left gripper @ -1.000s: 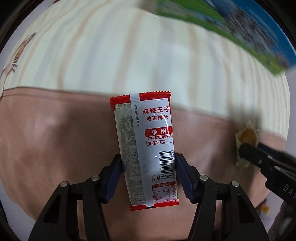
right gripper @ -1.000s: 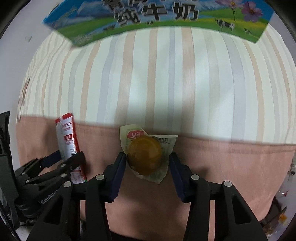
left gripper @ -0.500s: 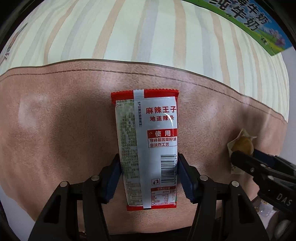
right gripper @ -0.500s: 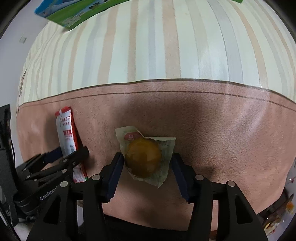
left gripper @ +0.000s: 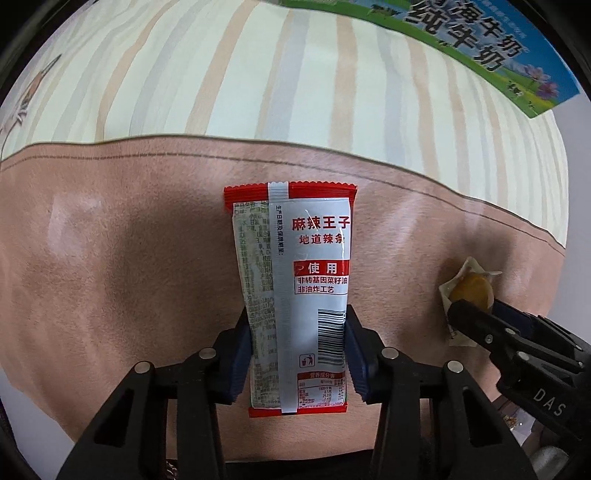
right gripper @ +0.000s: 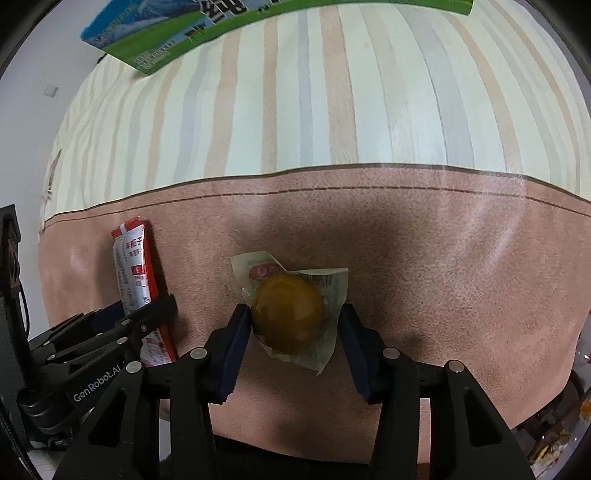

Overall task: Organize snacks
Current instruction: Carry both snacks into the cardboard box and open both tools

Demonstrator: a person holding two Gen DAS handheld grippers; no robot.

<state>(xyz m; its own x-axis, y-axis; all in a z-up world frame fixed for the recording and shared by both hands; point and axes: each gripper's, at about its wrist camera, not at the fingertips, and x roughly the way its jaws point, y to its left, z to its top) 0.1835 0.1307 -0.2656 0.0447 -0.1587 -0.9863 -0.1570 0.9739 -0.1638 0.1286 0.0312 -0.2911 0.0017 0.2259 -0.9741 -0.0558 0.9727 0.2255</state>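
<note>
left tool pinching red-and-silver foil spicy-strip packet; right tool pinching clear-wrapped amber round snack | both held above the counter; placement left

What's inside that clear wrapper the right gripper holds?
A round golden-brown snack shows through the wrapper. What it is, and its underside against the brown cloth, can't be seen.

We seem to be in a home: a striped bedsheet with a pink suede-like border, milk carton at eleven o'clock.
</note>
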